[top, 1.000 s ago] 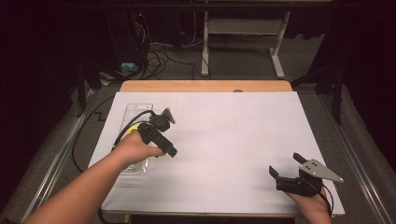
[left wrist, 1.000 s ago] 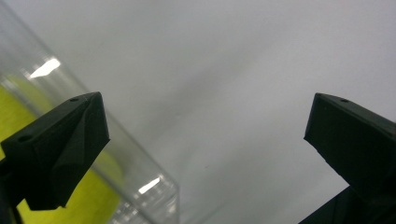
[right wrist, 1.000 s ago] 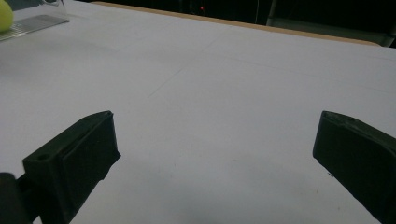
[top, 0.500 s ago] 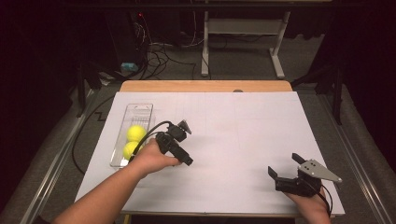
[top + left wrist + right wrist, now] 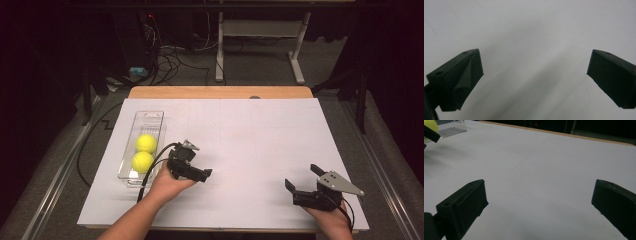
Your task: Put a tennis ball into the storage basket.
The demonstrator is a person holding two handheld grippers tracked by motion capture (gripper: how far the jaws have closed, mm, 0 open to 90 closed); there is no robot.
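Observation:
Two yellow tennis balls [image 5: 146, 143] [image 5: 142, 162] lie in a clear plastic tray [image 5: 150, 119] on the left of the white table. My left gripper [image 5: 200, 169] is just right of the tray's near end, held low over the white sheet. Its jaws [image 5: 535, 57] stand wide apart with only bare table between them. My right gripper [image 5: 302, 178] rests near the front right edge, open as well [image 5: 539, 183], with nothing in it. One ball [image 5: 429, 125] and part of the tray [image 5: 449, 131] show far off in the right gripper view.
A white sheet [image 5: 250, 140] covers the table, with a wooden strip [image 5: 220, 92] along the far edge. A black cable [image 5: 150, 170] trails from the left gripper past the tray. Behind the table are a desk frame and cables on the floor.
My left gripper has moved away from the tray, rightward and toward the front, and both balls are now uncovered. The right gripper has stayed put.

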